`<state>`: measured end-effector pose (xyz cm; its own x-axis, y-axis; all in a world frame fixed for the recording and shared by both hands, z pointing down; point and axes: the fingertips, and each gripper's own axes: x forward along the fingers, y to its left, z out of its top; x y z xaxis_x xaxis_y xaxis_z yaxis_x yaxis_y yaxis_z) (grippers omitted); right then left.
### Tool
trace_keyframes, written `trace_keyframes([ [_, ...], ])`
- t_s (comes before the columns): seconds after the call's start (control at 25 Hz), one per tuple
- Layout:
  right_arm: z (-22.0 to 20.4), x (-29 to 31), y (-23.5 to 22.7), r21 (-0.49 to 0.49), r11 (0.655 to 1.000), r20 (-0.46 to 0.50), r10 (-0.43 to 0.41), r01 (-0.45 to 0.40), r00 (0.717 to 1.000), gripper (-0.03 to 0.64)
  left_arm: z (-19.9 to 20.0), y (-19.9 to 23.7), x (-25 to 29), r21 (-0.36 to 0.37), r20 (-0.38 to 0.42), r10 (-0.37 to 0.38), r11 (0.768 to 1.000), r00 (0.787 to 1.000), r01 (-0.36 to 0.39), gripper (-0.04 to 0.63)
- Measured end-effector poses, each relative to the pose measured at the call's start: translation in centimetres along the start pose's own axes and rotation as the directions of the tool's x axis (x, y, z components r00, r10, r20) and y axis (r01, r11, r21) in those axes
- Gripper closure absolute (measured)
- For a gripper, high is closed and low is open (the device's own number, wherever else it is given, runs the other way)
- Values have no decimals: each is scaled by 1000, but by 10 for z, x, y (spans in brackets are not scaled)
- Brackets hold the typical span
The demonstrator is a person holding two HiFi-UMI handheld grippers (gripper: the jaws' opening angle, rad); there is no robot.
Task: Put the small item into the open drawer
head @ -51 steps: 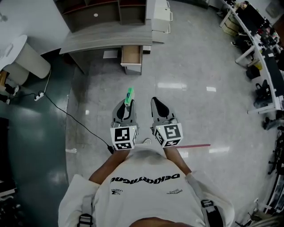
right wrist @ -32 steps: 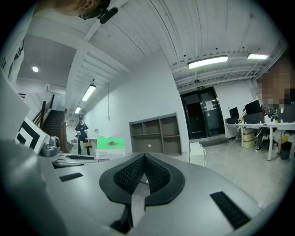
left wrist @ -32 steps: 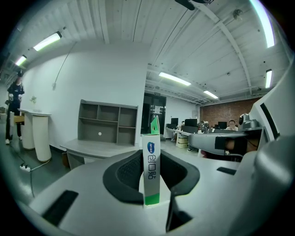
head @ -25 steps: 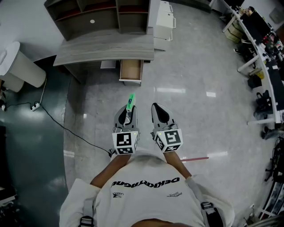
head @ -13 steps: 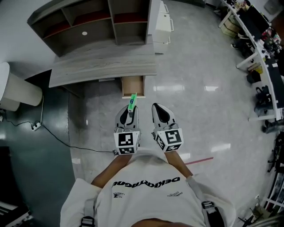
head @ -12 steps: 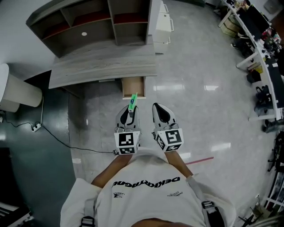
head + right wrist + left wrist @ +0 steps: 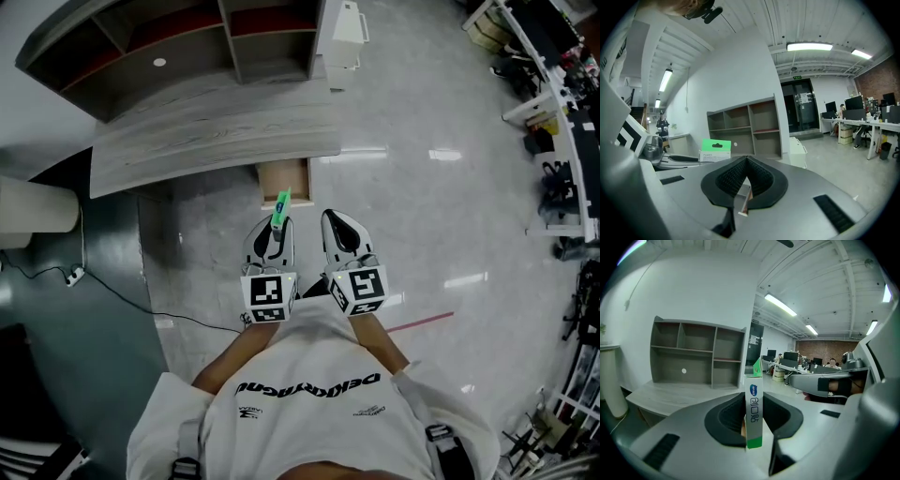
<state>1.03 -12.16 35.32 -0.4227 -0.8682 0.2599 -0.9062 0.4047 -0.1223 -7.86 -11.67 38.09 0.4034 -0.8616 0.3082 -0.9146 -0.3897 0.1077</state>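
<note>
Left gripper (image 7: 274, 232) clamping narrow white-and-green box (image 7: 753, 414) upright between pads, green hang tab pointing forward. Box hanging in air near front of open wooden drawer (image 7: 291, 173) under grey desk (image 7: 206, 131). Right gripper (image 7: 746, 164) riding just beside left one, jaws pressing together, gripping nothing.

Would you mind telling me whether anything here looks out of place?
Nothing looks damaged or spilled. Only the drawer under the desk stands pulled out, and a cable trails loose across the floor.

White box (image 7: 754, 413) with green ends — grey woodgrain desk (image 7: 216, 127), tan drawer (image 7: 285, 178).
</note>
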Motion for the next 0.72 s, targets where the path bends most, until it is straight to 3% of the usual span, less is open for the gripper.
trace_keyframes([
  [0.32, -42, 39, -28, 34, 999, -75, 24, -22, 997, 589, -50, 13, 43, 3, -108, 29, 1000, 994, -29, 499],
  [0.72, -90, 82, -53, 62, 997, -140, 52, -44, 989, 589, -98, 27, 90, -31, -181, 67, 997, 981, -74, 499],
])
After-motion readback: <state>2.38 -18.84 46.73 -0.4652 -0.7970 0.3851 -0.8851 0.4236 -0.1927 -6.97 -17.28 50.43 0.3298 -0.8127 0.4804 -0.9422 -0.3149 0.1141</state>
